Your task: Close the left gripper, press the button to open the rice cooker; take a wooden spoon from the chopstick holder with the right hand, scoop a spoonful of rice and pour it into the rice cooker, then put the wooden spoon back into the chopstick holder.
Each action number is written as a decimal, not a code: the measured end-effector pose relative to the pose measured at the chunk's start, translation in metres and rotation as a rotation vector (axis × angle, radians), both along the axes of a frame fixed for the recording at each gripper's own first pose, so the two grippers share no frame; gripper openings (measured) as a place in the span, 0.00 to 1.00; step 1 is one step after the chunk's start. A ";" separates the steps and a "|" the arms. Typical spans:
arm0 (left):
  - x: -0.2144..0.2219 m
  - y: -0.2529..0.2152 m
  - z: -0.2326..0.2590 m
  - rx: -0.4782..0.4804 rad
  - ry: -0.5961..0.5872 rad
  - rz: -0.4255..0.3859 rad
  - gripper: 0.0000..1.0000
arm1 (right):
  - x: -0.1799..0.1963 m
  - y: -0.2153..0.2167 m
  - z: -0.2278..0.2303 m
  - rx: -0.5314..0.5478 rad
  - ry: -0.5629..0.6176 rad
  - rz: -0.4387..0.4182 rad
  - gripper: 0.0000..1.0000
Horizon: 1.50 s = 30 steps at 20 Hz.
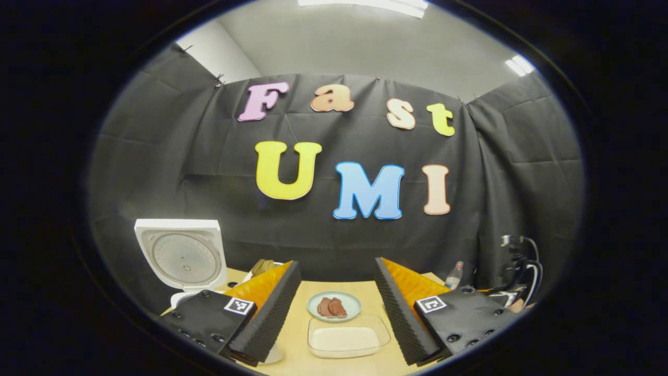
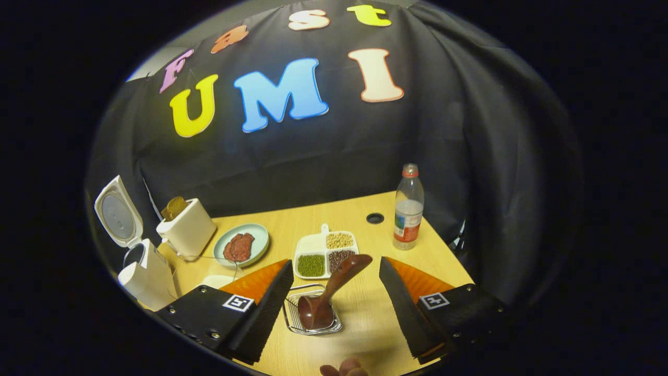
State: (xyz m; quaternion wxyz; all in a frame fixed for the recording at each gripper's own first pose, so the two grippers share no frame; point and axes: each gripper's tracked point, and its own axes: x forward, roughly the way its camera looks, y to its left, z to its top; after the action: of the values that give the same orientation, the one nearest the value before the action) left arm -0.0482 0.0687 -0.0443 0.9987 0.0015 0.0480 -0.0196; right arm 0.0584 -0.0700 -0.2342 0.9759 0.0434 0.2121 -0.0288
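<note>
In the left gripper view the white rice cooker (image 1: 180, 258) stands at the left with its lid raised. My left gripper (image 1: 336, 271) is open above the table, with a clear container of white rice (image 1: 347, 339) lying low between its fingers. In the right gripper view the same rice cooker (image 2: 143, 277) shows at the far left, lid up. A brown wooden spoon (image 2: 334, 284) rests bowl-down in the wire chopstick holder (image 2: 292, 318), its handle leaning up and away. My right gripper (image 2: 336, 266) is open, its fingers on either side of the spoon and apart from it.
A white toaster (image 2: 186, 228) holding bread, a plate of meat (image 2: 241, 244), a divided tray of beans (image 2: 326, 254) and a water bottle (image 2: 408, 208) stand on the wooden table (image 2: 365, 318). Fingertips of a hand (image 2: 344, 369) show at the bottom edge. Cables (image 1: 522, 266) hang at the right.
</note>
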 end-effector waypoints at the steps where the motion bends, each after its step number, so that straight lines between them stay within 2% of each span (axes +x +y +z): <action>1: 0.003 0.001 0.002 -0.004 -0.008 -0.002 0.99 | -0.005 0.003 0.012 0.002 -0.022 0.012 1.00; 6: 0.019 0.032 0.015 0.019 -0.017 0.015 0.97 | -0.022 0.014 0.083 0.001 -0.141 0.029 1.00; 10: 0.026 0.078 0.035 0.030 -0.022 0.072 0.98 | -0.030 0.029 0.111 0.008 -0.198 0.053 0.99; 14: 0.041 0.134 0.060 0.051 -0.028 0.130 0.97 | -0.030 0.045 0.114 0.013 -0.207 0.070 1.00; 18: 0.055 0.202 0.092 -0.043 -0.045 0.200 0.98 | -0.028 0.065 0.111 0.019 -0.199 0.091 1.00; 21: 0.063 0.257 0.107 -0.027 -0.061 0.263 0.97 | -0.028 0.079 0.106 0.022 -0.184 0.104 1.00; 27: 0.105 0.326 0.096 -0.005 -0.044 0.313 0.96 | -0.027 0.092 0.106 -0.028 -0.179 0.101 0.99; 29: 0.124 0.349 0.078 0.003 -0.011 0.339 0.98 | -0.029 0.095 0.107 -0.053 -0.181 0.101 0.99; 30: 0.134 0.360 0.069 0.004 0.010 0.354 0.96 | -0.030 0.097 0.106 -0.058 -0.181 0.098 0.99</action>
State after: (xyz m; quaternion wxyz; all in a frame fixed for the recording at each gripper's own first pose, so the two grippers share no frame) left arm 0.0859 0.4285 0.0248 0.9862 -0.0050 0.0526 0.1567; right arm 0.0286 0.0269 -0.1279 0.9921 0.0073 0.1240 0.0171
